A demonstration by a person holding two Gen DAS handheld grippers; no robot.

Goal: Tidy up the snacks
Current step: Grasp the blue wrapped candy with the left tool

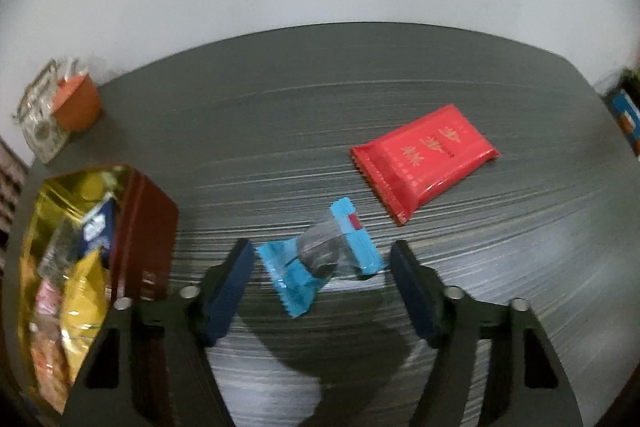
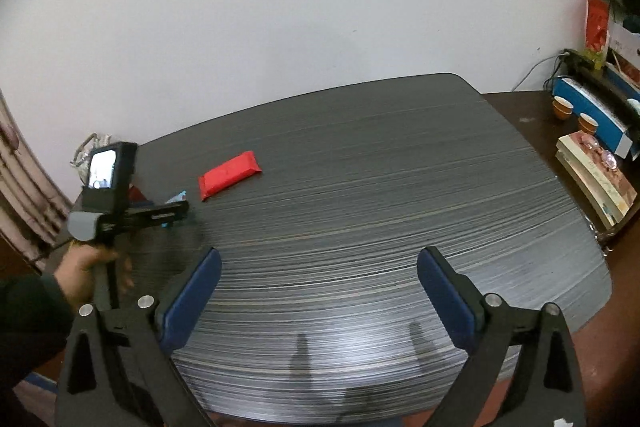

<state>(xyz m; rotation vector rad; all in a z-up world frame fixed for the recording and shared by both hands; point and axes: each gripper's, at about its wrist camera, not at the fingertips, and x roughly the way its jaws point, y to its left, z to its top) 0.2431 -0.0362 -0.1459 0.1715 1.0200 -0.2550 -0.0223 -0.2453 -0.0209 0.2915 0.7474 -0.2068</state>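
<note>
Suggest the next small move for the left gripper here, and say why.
Probably close the left gripper on the blue candy wrapper: it lies on the table between the open pads, untouched, with the snack-filled box just to the side to receive it.

We see each claw (image 2: pixel 319 269) built of black triangular arms with silver bolts and blue pads (image 2: pixel 443 291); lower left, a dark sleeve (image 2: pixel 28 311).
</note>
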